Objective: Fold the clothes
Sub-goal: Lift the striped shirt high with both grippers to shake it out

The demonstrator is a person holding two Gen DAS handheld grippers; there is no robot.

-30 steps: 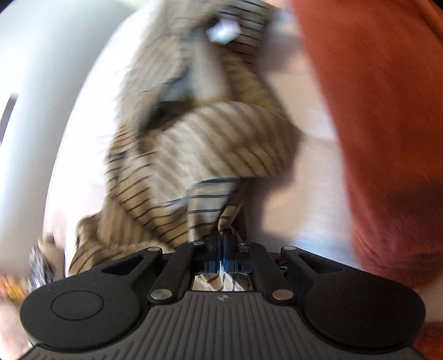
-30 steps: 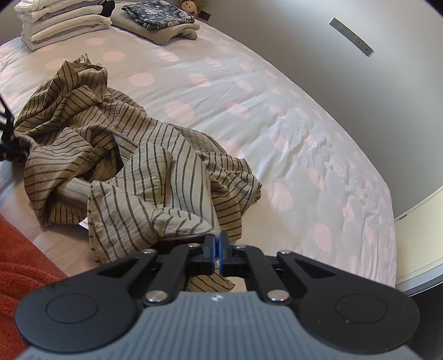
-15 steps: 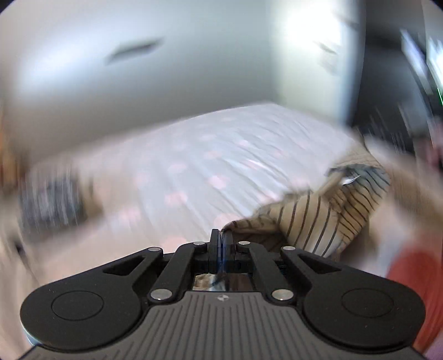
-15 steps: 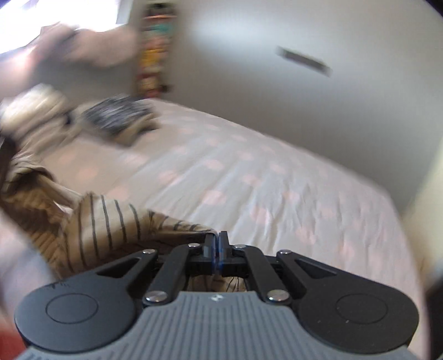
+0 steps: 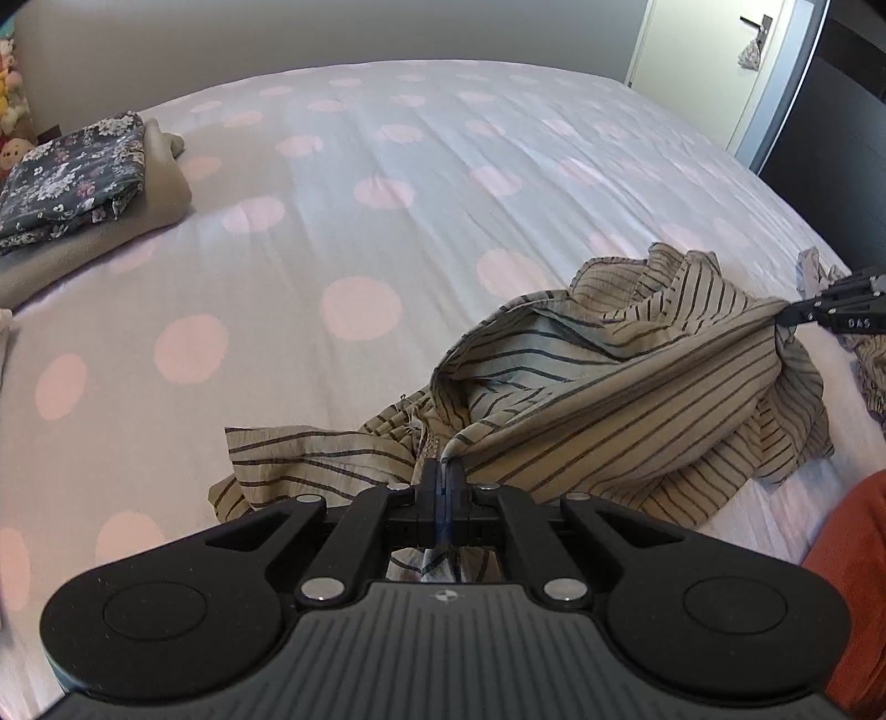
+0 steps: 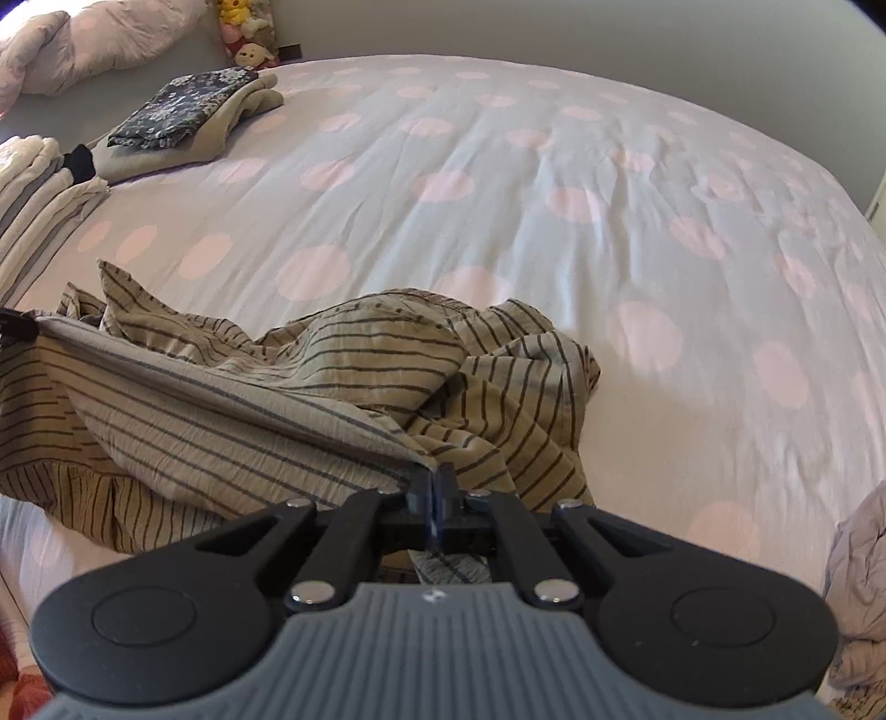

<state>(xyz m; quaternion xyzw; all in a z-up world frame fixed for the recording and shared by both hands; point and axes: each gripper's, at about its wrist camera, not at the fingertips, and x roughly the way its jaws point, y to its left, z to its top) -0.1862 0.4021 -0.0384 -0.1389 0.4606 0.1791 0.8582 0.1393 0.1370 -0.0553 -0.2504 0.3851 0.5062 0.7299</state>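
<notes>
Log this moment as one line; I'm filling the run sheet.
phase: spreading | left gripper: shut on striped garment | right gripper: shut on striped garment | edge taut between | bed: folded stack

Pink-dotted bed (image 5: 387,166), grey wall (image 6: 554,27), door (image 5: 703,66).

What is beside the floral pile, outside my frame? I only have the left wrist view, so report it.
Observer: A stack of folded pale clothes lies on the bed, close to the floral pile.
Operator: Tell me what is behind that stack.
Observer: A pink-dotted pillow, bunched up near the wall.
Operator: Check the right grip up close.
Observer: The right gripper is shut on the striped garment, and a bit of cloth pokes out behind the fingers.
</notes>
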